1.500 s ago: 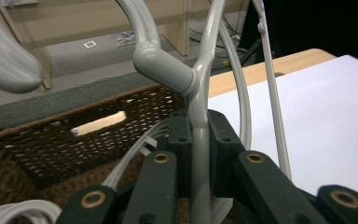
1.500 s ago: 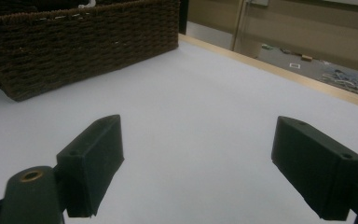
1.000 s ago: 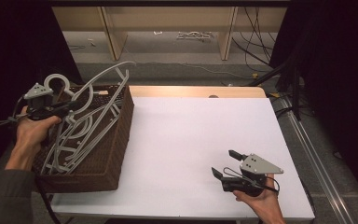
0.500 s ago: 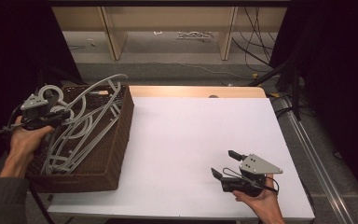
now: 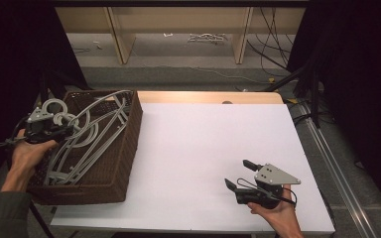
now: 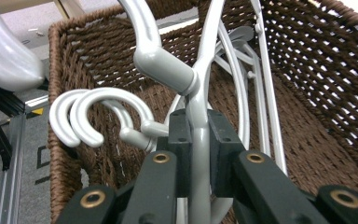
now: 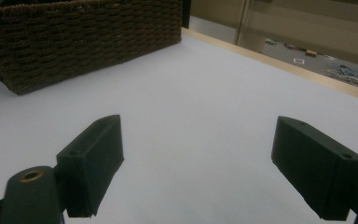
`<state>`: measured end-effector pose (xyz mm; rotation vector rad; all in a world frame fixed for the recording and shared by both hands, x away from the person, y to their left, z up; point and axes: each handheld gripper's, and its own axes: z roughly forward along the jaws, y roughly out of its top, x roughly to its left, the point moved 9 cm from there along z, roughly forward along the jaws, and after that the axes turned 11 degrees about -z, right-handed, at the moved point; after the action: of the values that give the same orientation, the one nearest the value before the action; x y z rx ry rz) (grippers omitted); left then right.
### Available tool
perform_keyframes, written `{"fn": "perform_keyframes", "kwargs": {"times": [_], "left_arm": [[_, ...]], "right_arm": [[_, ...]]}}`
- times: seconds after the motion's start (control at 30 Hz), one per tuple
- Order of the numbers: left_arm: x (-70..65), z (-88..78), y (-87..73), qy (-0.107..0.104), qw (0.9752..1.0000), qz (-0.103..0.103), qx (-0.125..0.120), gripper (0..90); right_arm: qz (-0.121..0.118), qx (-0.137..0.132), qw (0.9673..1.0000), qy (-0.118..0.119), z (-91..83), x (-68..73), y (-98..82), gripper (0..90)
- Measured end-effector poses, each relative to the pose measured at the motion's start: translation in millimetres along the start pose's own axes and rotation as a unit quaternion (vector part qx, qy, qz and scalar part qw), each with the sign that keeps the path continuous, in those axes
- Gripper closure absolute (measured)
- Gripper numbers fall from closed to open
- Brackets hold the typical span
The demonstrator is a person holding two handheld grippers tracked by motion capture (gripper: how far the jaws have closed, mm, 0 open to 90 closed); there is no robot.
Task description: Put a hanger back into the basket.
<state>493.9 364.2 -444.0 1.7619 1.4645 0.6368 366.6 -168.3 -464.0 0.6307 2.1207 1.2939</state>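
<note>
A brown wicker basket (image 5: 124, 148) at the left of the white desk (image 5: 203, 148) holds a stack of grey plastic hangers (image 5: 87, 144), their hooks rising over its left rim. How many hangers lie there is hard to tell. The left gripper (image 5: 62, 131) pinches the neck of the top hanger (image 6: 198, 116) just below its hook. The right gripper (image 5: 238, 174), jaws spread, rests on the desk's near right, well apart from the basket.

grey plastic hanger (image 6: 199, 100) sitting tilted over the brown wicker basket (image 5: 121, 163), more grey hangers (image 5: 87, 148) lying inside
</note>
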Motion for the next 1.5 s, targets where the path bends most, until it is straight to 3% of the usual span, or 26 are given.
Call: {"fn": "perform_keyframes", "kwargs": {"times": [0.03, 0.2, 0.4, 0.53, 0.63, 0.83, 0.97, 1.0, 1.1, 1.23, 1.3, 1.5], "left_arm": [[2.4, -0.4, -2.3, 0.0, 0.9998, 0.016, 0.014, 81.6], [2.3, 5.3, -7.4, 0.002, 0.9997, 0.013, 0.022, 81.7], [-2.7, 16.2, -15.0, 0.006, 0.9983, 0.034, 0.047, 81.6], [-0.8, 21.9, -18.4, 0.014, 0.998, 0.027, 0.055, 81.5], [1.4, 26.2, -21.9, 0.03, 0.9971, 0.036, 0.061, 81.4], [8.1, 37.8, -31.3, 0.06, 0.9952, 0.019, 0.075, 79.2], [13.4, 33.8, -29.5, 0.076, 0.9951, -0.001, 0.063, 69.8], [15.4, 30.0, -28.2, 0.078, 0.995, 0.003, 0.062, 69.1], [16.8, 19.8, -21.3, 0.084, 0.9956, -0.006, 0.04, 66.8], [12.0, 9.4, -12.6, 0.072, 0.9972, -0.016, 0.015, 61.9], [8.9, 6.8, -11.7, 0.068, 0.9975, -0.01, 0.017, 58.8], [-3.3, -0.1, -5.8, 0.054, 0.9981, -0.029, 0.001, 46.9]], "right_arm": [[-0.001, 0.0, 1.0, -0.001, -0.2, -0.2, 0.1, 17.6], [-0.002, -0.001, 1.0, -0.002, 0.5, -0.6, -0.3, 17.6], [-0.001, 0.0, 1.0, 0.002, 0.8, 0.6, -0.4, 17.6], [0.0, 0.002, 1.0, 0.002, 0.7, 0.6, -1.1, 17.6], [0.001, 0.003, 1.0, 0.003, 0.8, 0.6, -1.2, 17.6], [-0.001, 0.005, 1.0, 0.003, 1.0, 0.9, -1.5, 17.6], [0.0, 0.004, 1.0, 0.005, 0.5, 0.1, -1.3, 17.6], [0.0, 0.004, 1.0, 0.004, 0.5, -0.1, -1.5, 17.5], [-0.001, 0.003, 1.0, 0.003, 0.4, -0.1, -1.2, 17.6], [0.0, 0.004, 1.0, 0.002, 1.1, 0.4, -1.2, 17.5], [0.0, 0.002, 1.0, 0.003, 1.1, 0.8, -0.5, 17.5], [0.001, 0.002, 1.0, 0.003, 1.1, 0.9, -0.5, 17.5]]}}
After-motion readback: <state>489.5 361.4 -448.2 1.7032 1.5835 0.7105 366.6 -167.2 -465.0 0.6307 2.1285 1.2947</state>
